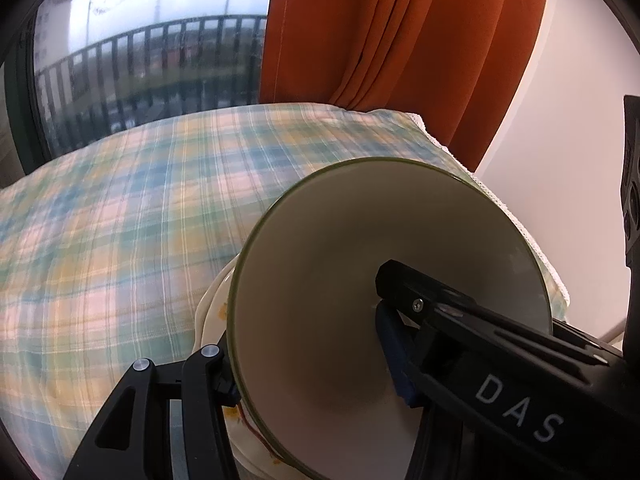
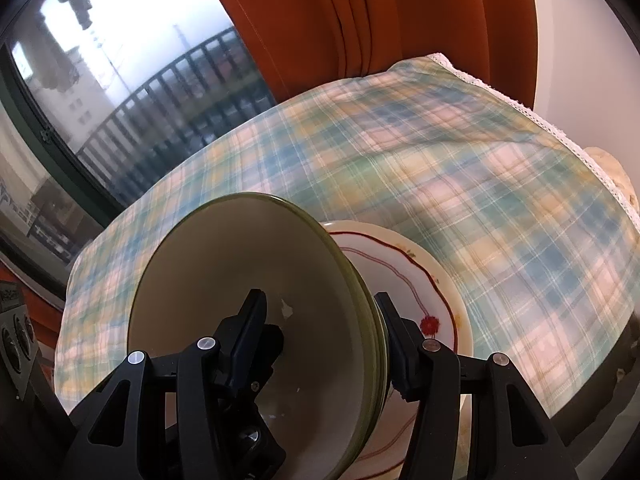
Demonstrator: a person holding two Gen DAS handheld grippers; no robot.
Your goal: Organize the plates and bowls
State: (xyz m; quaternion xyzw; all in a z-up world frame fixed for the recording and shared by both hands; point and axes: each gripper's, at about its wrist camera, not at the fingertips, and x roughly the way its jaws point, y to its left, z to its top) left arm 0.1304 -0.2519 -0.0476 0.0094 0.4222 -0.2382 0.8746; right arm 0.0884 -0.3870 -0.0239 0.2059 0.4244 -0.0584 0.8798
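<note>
Here, bowl (image 2: 256, 300) clamped in right hand-held gripper (image 2: 320, 340)

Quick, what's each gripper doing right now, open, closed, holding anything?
Left gripper: closed on the stack of green-rimmed bowls and floral plate.
Right gripper: closed on the same stack, one finger inside the top bowl, one against the plate.

Cream bowl (image 1: 320, 280) with olive-green rim; white plate (image 2: 404, 276) (red flower, wavy line); pastel plaid tablecloth (image 1: 120, 220); orange curtain (image 1: 400, 28).

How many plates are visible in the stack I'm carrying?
1: a floral plate lying against the underside of the green-rimmed bowl, showing past its rim. Others could be hidden behind it.
</note>
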